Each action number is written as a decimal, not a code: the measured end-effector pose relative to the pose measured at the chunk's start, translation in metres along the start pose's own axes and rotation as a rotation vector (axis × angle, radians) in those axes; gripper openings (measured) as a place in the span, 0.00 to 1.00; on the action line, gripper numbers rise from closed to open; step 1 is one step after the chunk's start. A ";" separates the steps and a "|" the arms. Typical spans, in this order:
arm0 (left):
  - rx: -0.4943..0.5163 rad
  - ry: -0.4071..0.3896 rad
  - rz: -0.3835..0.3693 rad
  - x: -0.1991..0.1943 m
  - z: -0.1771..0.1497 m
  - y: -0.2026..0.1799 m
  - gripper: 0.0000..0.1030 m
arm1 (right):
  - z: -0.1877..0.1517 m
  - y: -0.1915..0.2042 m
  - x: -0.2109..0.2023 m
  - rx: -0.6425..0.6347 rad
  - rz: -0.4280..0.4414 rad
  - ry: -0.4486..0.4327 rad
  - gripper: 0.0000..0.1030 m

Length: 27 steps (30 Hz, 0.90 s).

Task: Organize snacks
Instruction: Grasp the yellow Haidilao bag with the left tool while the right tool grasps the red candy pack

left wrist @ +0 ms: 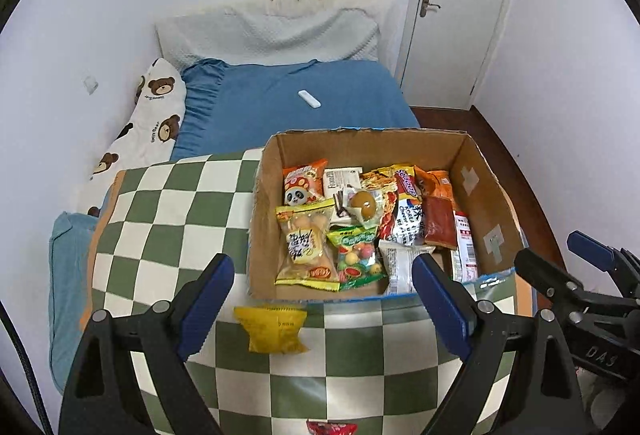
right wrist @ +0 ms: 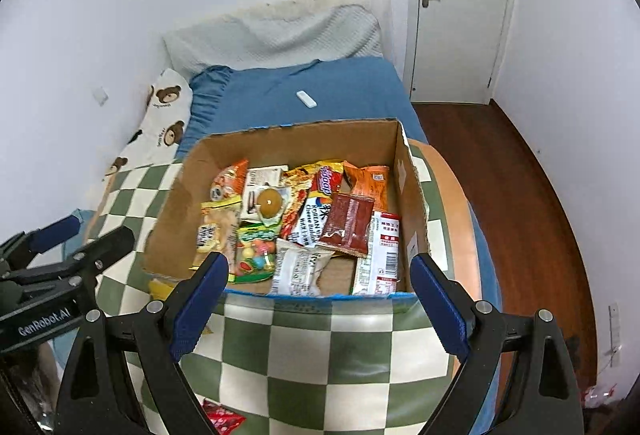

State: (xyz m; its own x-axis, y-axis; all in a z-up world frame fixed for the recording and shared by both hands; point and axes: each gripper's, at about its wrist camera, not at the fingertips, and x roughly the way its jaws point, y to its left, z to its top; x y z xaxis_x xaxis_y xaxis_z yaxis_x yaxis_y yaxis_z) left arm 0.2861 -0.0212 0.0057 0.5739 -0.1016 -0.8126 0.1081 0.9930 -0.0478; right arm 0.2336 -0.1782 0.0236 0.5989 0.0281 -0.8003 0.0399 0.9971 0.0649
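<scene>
Red packet [left wrist: 331, 428] cut off at frame bottom, contents unreadable.

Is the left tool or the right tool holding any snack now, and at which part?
Nothing is held. The left tool and the right tool both stand open and empty above the checkered cloth, near the cardboard box.

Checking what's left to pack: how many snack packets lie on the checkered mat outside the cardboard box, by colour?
yellow packet: 1
red packet, cut off by the picture's edge: 1
Total: 2
</scene>
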 end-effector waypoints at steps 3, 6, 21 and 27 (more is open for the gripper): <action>-0.009 0.027 0.031 -0.001 -0.019 0.013 0.88 | -0.009 0.005 -0.003 0.011 0.043 0.024 0.92; 0.002 0.100 0.094 0.008 -0.053 0.033 0.88 | -0.038 0.018 0.012 0.004 0.129 0.126 0.92; -0.089 0.474 0.262 0.075 -0.208 0.125 0.88 | -0.234 0.134 0.149 -0.311 0.317 0.616 0.59; -0.103 0.418 0.170 0.085 -0.173 0.106 0.88 | -0.243 0.126 0.149 -0.335 0.248 0.563 0.43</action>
State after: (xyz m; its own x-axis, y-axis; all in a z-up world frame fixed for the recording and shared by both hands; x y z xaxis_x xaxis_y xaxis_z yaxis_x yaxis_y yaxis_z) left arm 0.2064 0.0856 -0.1691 0.1978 0.0749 -0.9774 -0.0529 0.9964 0.0657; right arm 0.1333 -0.0312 -0.2322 0.0491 0.2000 -0.9786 -0.3469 0.9222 0.1710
